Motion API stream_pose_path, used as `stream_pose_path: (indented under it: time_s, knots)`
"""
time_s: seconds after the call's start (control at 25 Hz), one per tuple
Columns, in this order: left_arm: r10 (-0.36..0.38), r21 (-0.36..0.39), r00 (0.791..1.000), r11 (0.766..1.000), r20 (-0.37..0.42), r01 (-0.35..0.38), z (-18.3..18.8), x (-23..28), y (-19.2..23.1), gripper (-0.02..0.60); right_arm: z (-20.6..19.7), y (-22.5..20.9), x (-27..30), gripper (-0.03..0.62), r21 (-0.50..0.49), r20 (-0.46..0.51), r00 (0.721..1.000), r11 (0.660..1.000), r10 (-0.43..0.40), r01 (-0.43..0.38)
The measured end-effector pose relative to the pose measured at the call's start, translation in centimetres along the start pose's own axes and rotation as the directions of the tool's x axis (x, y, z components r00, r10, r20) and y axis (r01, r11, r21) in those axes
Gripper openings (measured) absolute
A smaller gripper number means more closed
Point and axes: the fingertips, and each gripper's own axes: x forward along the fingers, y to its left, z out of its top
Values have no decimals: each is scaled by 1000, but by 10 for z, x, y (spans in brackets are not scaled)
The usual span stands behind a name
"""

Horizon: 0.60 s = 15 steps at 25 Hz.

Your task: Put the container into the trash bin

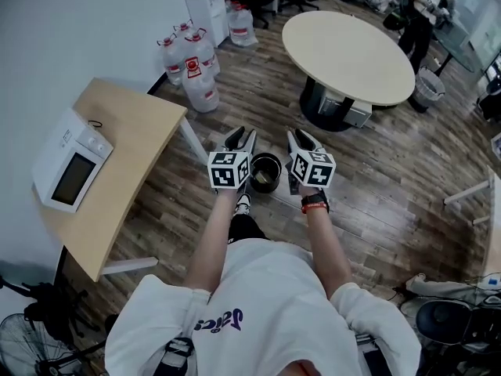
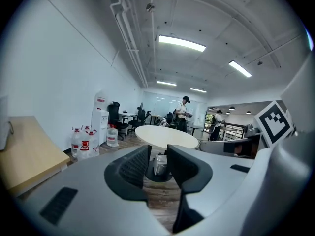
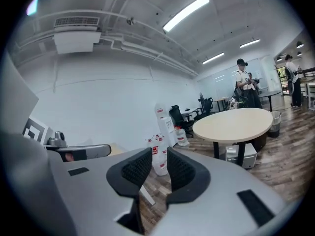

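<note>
A black round trash bin (image 1: 265, 171) stands on the wood floor, seen from above between my two grippers. Something pale lies inside it; I cannot tell what it is. My left gripper (image 1: 242, 140) hangs just left of the bin and my right gripper (image 1: 301, 141) just right of it, both well above the floor and pointing away from me. In the left gripper view the jaws (image 2: 156, 157) stand partly apart with only floor and a table base showing through the gap. The right gripper (image 3: 158, 157) also shows a narrow empty gap. Neither holds anything.
A round table (image 1: 348, 53) stands ahead to the right, with a wire basket (image 1: 428, 86) and a person (image 1: 423, 6) beyond it. Water jugs (image 1: 196, 69) line the wall ahead. A wooden desk (image 1: 133, 131) with a microwave (image 1: 70, 163) is at my left.
</note>
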Motion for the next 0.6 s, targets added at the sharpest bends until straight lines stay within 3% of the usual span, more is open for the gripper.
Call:
stream_pose_path:
  time_s: [0.28, 0.44, 0.6]
  knots:
    - [-10, 18, 998, 1000, 66, 9, 17, -15, -8, 59, 18, 2, -18, 47, -32, 61, 998, 999, -30, 32]
    - [-45, 10, 995, 999, 88, 44, 25, -23, -17, 37, 23, 7, -26, 25, -21, 77, 996, 999, -33, 35]
    - [-29, 31, 993, 999, 113, 26, 32, -28, -16, 23, 21, 9, -28, 15, -22, 82, 996, 999, -39, 41]
